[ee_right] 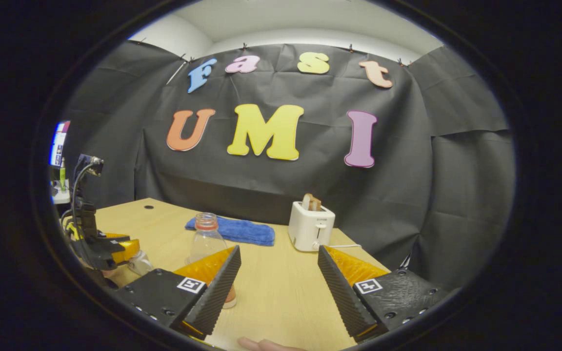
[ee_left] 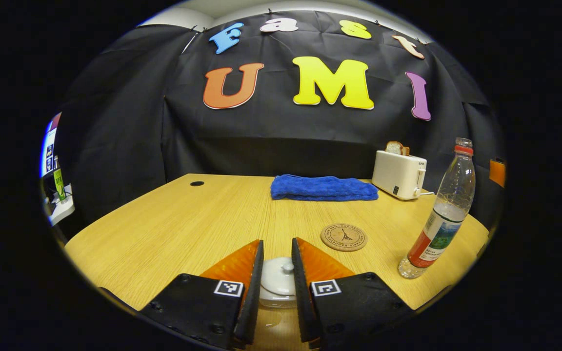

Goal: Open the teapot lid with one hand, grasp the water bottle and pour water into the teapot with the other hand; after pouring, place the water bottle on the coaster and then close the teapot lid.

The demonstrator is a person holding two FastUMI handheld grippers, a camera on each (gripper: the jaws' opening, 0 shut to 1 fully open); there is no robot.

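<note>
The first step is in hand: taking off the lid (ee_left: 278, 277) of the teapot (ee_left: 276, 302). The left gripper (ee_left: 277, 265) has its jaws narrowly spread with the lid knob between them, not yet pinched. The right gripper (ee_right: 278, 280) hangs with jaws wide apart; the water bottle (ee_right: 206, 239) stands just beyond its left jaw on the bench (ee_right: 281, 287). Next, I think, the left jaws must close on the knob and lift.

The right gripper (ee_right: 278, 280) hangs over the wooden surface (ee_right: 281, 292) with its fingers spread wide apart and nothing between them. Behind its left finger stands the uncapped water bottle (ee_right: 206, 239), with a blue towel (ee_right: 242, 230) and a white toaster (ee_right: 310, 225) holding bread farther back. At the left edge, the other gripper (ee_right: 115, 248) sits low beside a clear glass teapot (ee_right: 140, 263).
</note>
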